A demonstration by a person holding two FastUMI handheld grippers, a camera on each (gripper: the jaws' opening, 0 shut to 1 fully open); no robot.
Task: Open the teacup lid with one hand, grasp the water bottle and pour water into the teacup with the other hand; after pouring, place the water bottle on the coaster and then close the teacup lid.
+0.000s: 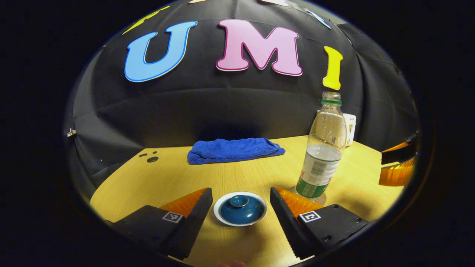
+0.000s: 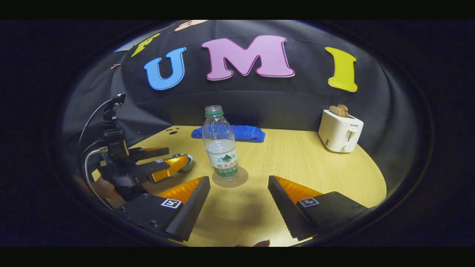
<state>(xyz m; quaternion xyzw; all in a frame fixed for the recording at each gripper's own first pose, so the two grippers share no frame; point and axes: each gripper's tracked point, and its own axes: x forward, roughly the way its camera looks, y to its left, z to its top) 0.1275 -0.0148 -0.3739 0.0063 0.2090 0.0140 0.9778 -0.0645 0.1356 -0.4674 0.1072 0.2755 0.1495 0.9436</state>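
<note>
Wooden table [image 1: 156, 178] under black booth cloth carries the teacup [image 1: 240, 209], seen in the left gripper view with its blue lid [image 1: 241, 208] seated on top, lying between the 2 spread fingers of the left gripper [image 1: 241, 211], untouched. Just beside it the water bottle [image 2: 220, 146] stands upright on a round coaster [image 2: 230, 177], uncapped and about half full. The right gripper [image 2: 239, 202] is held open before the bottle. Farther back a blue towel [image 1: 234, 150] and a white toaster [image 2: 339, 131] holding 2 bread slices are seen.
</note>
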